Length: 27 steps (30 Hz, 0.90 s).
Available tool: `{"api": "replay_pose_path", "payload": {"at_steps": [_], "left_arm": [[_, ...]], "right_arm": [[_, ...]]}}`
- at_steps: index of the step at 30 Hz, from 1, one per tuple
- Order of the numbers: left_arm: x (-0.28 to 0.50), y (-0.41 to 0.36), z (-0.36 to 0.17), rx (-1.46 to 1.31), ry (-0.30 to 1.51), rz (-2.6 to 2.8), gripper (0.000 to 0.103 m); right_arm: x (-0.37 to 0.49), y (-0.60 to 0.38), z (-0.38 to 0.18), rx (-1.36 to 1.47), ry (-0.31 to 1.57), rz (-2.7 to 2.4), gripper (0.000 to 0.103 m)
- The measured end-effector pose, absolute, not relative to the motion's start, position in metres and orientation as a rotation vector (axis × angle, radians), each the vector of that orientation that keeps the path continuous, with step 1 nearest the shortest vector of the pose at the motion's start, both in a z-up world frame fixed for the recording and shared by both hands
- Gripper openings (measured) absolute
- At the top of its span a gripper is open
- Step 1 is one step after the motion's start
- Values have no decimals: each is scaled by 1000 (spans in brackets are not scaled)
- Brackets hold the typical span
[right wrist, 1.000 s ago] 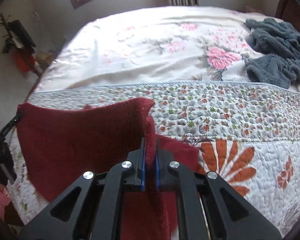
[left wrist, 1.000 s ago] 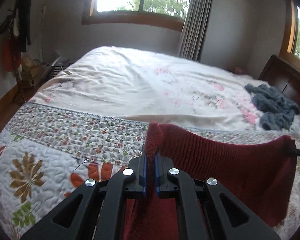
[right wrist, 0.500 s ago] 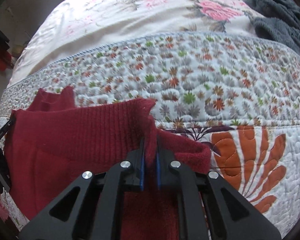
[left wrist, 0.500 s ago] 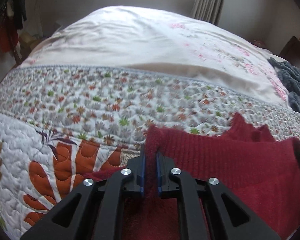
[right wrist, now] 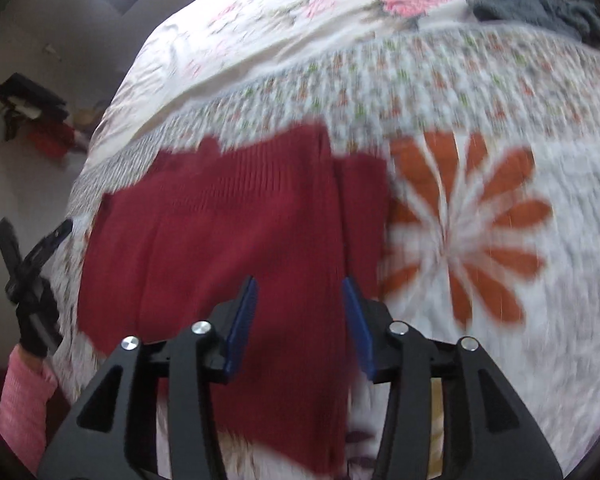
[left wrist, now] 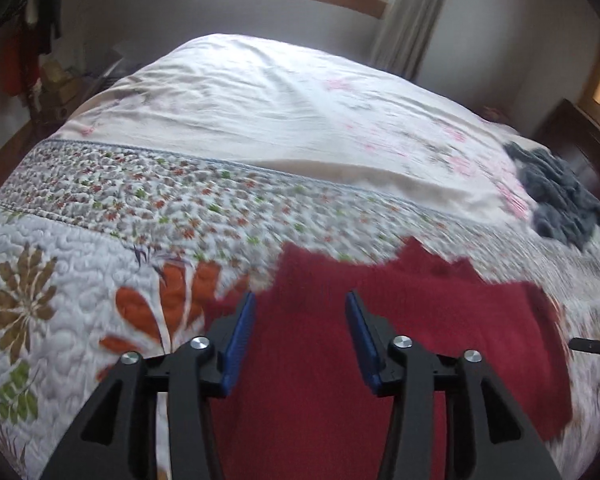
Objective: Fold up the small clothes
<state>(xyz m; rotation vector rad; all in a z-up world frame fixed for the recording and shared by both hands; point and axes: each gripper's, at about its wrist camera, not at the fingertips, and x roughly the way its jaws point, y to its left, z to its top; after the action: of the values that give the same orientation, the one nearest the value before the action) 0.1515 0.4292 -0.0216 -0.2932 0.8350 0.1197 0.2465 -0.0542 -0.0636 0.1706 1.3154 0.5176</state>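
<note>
A dark red knit garment [left wrist: 400, 328] lies spread flat on the quilted bedspread [left wrist: 80, 248] at the near edge of the bed. My left gripper [left wrist: 300, 300] hovers open over the garment's left part, nothing between its blue pads. In the right wrist view the same red garment [right wrist: 228, 232] lies flat, its ribbed band towards the far side. My right gripper [right wrist: 298, 284] hangs open above the garment's right side, holding nothing. The left gripper [right wrist: 40, 248] shows at that view's left edge, held by a gloved hand in a pink sleeve [right wrist: 24, 392]. Both views are motion-blurred.
A grey fluffy cloth pile [left wrist: 556, 196] lies at the bed's far right, beside a dark wooden headboard [left wrist: 576, 136]. A cream floral sheet [left wrist: 280, 104] covers the far half of the bed. Clutter and a coat stand [left wrist: 32, 40] line the left wall under a window.
Both grippers were shut on the red garment's top edge and lowered it onto the quilt. Now both have opened and let go, and the garment lies flat.
</note>
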Motion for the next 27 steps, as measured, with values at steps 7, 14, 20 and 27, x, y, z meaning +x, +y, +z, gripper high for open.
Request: {"api": "replay_pose_path", "payload": {"at_steps": [7, 14, 20, 27], "left_arm": [[101, 374, -34, -259, 895, 12, 54], [92, 358, -60, -185, 969, 11, 56], [93, 367, -77, -147, 1028, 9, 55], [89, 368, -84, -117, 1023, -15, 55]], "right_arm": [[189, -71, -79, 205, 1368, 598, 45], [172, -62, -76, 149, 1381, 657, 5], [171, -77, -60, 187, 1363, 679, 5], [170, -78, -107, 184, 1448, 619, 5]]}}
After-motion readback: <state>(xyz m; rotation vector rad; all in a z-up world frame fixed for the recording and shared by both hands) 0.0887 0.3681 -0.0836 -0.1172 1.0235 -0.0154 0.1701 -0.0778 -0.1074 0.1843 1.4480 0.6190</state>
